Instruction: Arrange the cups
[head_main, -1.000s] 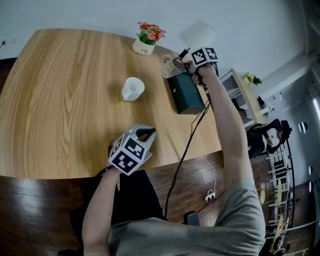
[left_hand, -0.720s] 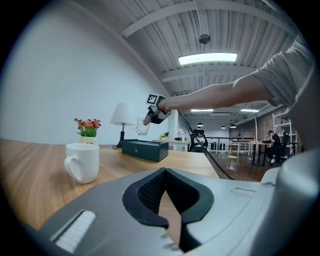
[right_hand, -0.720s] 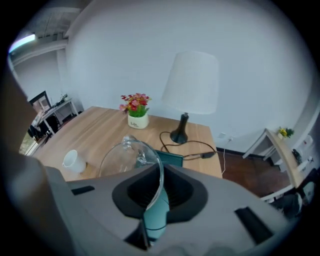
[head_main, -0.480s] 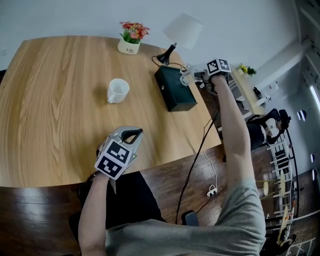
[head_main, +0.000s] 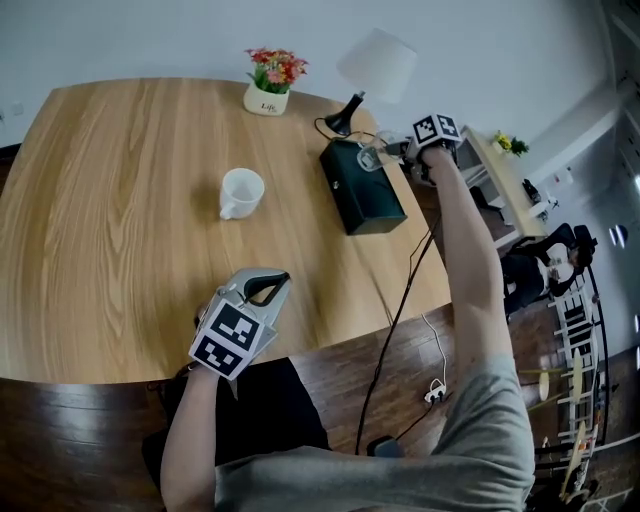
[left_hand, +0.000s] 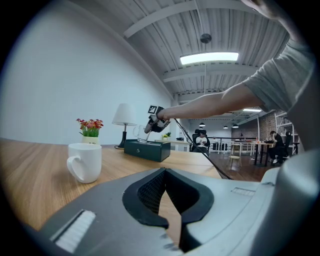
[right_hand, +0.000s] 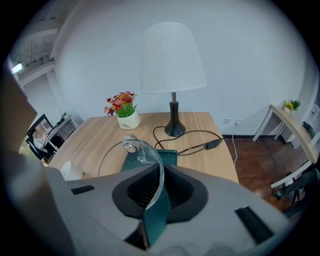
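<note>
Two cups: right tool pinches the glass cup, carry step; left tool closed, empty. Probably set it beside the white mug next.

From here I see a white mug, a pale wood-grain table, a clear glass cup, a dark green box, red flowers in a white pot, and black-and-white square markers on my grey left gripper and right gripper.

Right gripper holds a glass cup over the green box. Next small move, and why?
Probably carry the glass cup toward the white mug: the right gripper pinches its rim above the green box, and the mug stands alone on the table.
</note>
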